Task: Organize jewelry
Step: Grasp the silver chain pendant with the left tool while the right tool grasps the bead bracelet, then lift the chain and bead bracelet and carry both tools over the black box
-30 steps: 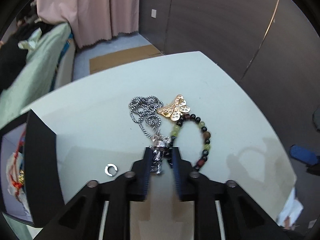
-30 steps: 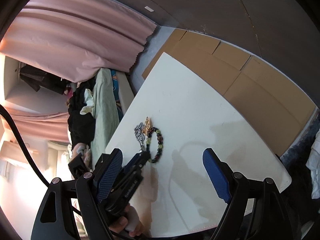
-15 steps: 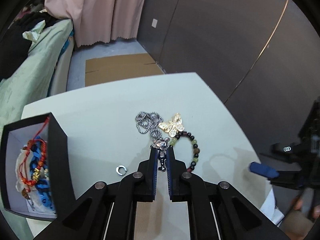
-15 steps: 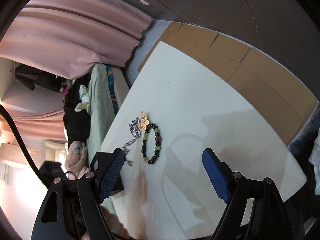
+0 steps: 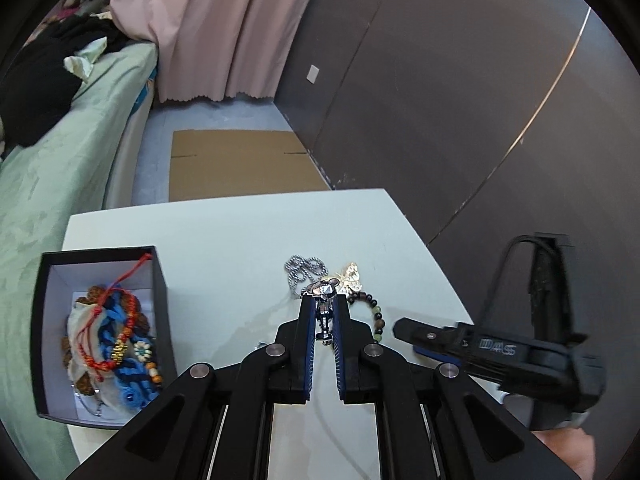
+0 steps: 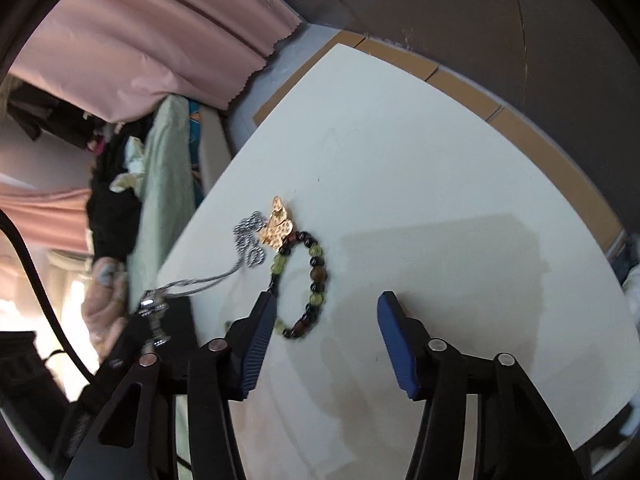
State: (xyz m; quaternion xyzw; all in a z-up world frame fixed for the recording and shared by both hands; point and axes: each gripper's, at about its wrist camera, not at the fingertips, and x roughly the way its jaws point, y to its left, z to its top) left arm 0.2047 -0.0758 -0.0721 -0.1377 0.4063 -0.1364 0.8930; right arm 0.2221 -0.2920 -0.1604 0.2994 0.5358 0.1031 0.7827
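L gripper (image 5: 323,307): fingers clamped on silver pendant (image 5: 324,312), which sits between the pads near the tips. Chain (image 5: 302,272) runs from the tips to a coil just beyond them on the white table (image 5: 224,236).

R gripper (image 6: 326,316): jaws have just been closing, fingers apart w/ nothing pressed. Bead bracelet (image 6: 304,280) lies flat on the table, partly between the fingers, nearer the L-hand finger; cannot tell if that finger touches it.

Gold butterfly brooch (image 6: 278,228) beyond the bracelet, touching it.

Black box (image 5: 100,332) w/ corded bracelets, well off to L of the L fingers.
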